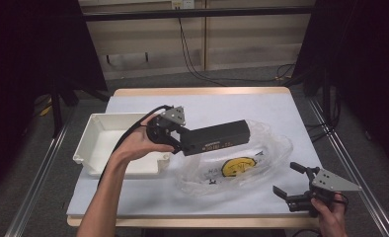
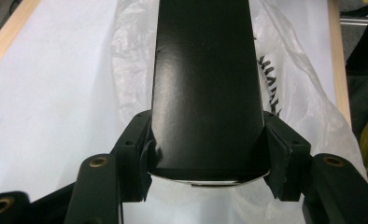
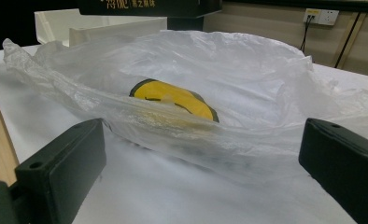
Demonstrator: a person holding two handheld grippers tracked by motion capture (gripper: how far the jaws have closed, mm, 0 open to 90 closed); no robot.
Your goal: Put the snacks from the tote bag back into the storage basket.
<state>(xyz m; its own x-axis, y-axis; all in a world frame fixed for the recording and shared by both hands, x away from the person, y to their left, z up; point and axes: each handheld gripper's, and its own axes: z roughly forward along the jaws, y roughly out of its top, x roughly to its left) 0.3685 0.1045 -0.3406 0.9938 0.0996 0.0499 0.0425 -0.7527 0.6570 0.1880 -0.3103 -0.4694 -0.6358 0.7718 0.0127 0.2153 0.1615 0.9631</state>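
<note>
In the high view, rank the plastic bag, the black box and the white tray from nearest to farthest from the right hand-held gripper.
From the right hand-held gripper at the table's near right corner:
1. Plastic bag, just to its left on the table, open mouth facing it.
2. Black box, above the bag's far side, clamped in the left hand-held gripper.
3. White tray, at the table's left side.

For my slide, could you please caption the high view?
Left gripper holds a long black box above a clear plastic bag; open right gripper waits nearby.
</note>
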